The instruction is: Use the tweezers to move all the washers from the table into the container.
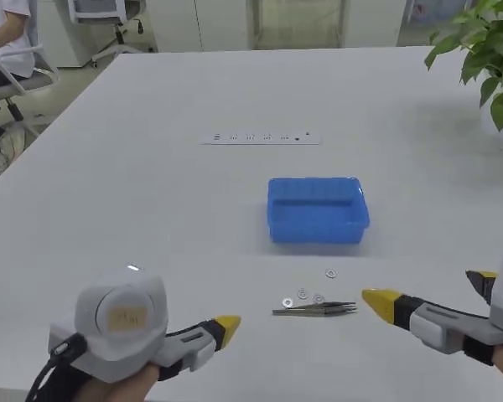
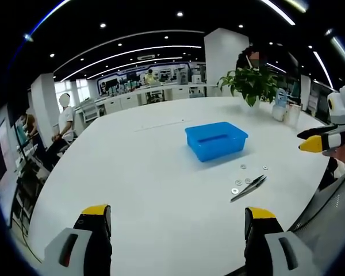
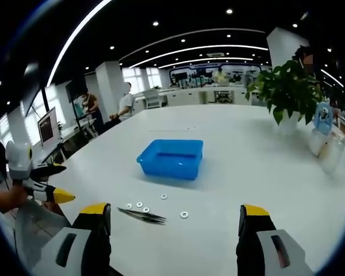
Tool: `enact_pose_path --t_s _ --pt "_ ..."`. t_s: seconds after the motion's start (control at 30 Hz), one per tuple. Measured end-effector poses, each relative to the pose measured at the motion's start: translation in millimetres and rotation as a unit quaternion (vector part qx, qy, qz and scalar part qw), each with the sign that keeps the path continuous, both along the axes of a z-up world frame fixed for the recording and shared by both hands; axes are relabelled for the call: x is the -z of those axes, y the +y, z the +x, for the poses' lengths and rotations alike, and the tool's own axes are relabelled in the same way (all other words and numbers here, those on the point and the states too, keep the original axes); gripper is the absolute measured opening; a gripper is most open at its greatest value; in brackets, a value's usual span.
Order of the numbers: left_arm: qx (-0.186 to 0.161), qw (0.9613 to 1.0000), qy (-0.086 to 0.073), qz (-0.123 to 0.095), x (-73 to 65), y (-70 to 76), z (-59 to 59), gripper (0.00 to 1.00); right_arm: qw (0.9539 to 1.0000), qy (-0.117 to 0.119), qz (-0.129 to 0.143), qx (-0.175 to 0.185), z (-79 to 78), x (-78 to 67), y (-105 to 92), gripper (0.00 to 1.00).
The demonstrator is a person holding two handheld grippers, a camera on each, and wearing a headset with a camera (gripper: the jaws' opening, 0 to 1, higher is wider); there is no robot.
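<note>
No readable text, brand or number in any view.
- White strip lying flat on counter, beyond blue container: row of small dark marks, too small to read.
- Yellowish sticker on round white housing of left tool: blurred, no letters made out.
- Blue item beside plant, right gripper view: pale mark on it, illegible.
- Lit panels on far wall, both gripper views: bright blur, nothing legible.

Pale grey housings, yellow-tipped dark fingers, black cable
</note>
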State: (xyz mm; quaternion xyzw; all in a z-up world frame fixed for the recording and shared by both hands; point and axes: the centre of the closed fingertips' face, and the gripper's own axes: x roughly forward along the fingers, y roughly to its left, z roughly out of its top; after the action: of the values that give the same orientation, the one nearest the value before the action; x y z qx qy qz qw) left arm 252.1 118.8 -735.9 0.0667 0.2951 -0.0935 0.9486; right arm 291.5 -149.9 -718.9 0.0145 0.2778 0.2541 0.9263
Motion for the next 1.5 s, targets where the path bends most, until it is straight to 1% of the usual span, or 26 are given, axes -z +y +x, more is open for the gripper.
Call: enact_pose_path --t_s 0.17,0.2,0.27,0.33,0.4,0.43,0.53,0.67,0.77,0.9,1.0,1.07,1.13,1.17,1.27,1.4,1.5 --pt "0.005 1.0000 0.003 -0.003 0.6 -2.6 0.0 0.99 1.0000 -0.003 0.001 -0.001 0.2 -1.3 0.1 0.92" --pt "0.005 1.0000 0.001 -0.008 -0.2 -3.6 0.6 0.99 1.0000 -0.003 0.003 0.000 0.3 -1.8 0.0 0.92" --pt "0.003 0.9999 -0.001 -0.010 -1.3 -3.8 1.6 0.99 1.0000 -0.004 0.006 0.000 0.0 -3.2 0.4 0.92" --pt "0.004 0.9999 0.004 -0.013 0.4 -4.7 1.3 0.96 1.0000 -0.003 0.006 -0.002 -0.3 -2.5 0.7 0.91" --pt "0.006 0.9999 0.002 -0.008 -0.1 -4.7 1.7 0.94 1.0000 -0.003 0.002 -0.004 -0.3 -1.7 1.9 0.91" --pt "0.010 1.0000 0.000 -0.001 -0.7 -4.8 2.1 0.94 1.0000 -0.004 0.001 -0.006 -0.4 -1.6 2.5 0.92" --pt "0.018 0.9998 0.005 -0.003 0.3 -8.3 2.1 0.93 0.9999 -0.003 -0.004 -0.011 -1.2 -0.7 4.6 0.92" --pt "0.030 0.9995 0.008 0.004 0.5 -13.4 3.2 0.92 0.9999 -0.001 -0.005 -0.016 -2.4 -0.5 6.1 0.92" --pt "0.037 0.9992 0.013 0.000 0.1 -17.5 6.9 0.91 0.9998 -0.002 -0.006 -0.018 -3.2 -1.6 6.6 0.92" --pt "0.046 0.9987 0.020 0.002 0.1 -21.5 11.4 0.91 0.9999 0.000 -0.001 -0.017 -3.6 -2.7 7.4 0.92" --pt "0.048 0.9985 0.024 -0.007 -0.2 -24.6 17.4 0.90 0.9999 0.003 -0.002 -0.015 -3.4 -1.6 6.4 0.92" --pt "0.052 0.9982 0.027 -0.008 0.2 -26.8 19.3 0.89 0.9999 0.004 0.001 -0.014 -3.7 -2.2 6.7 0.92" --pt "0.056 0.9979 0.031 -0.009 2.0 -28.2 21.7 0.88 0.9999 0.008 0.000 -0.013 -4.0 -2.6 6.8 0.92" --pt "0.061 0.9975 0.035 -0.010 3.5 -29.9 23.0 0.88 0.9999 0.008 0.005 -0.011 -3.5 -4.4 7.4 0.91" --pt "0.073 0.9965 0.041 -0.005 7.3 -33.9 25.2 0.87 0.9998 0.009 0.017 -0.010 -1.7 -8.8 10.3 0.92" --pt "0.086 0.9951 0.048 -0.012 11.5 -41.0 31.0 0.86 0.9997 0.007 0.017 -0.013 0.2 -12.6 13.6 0.92" --pt "0.096 0.9940 0.052 -0.011 14.3 -46.6 35.5 0.85 0.9997 0.008 0.016 -0.015 0.8 -12.6 14.2 0.92"
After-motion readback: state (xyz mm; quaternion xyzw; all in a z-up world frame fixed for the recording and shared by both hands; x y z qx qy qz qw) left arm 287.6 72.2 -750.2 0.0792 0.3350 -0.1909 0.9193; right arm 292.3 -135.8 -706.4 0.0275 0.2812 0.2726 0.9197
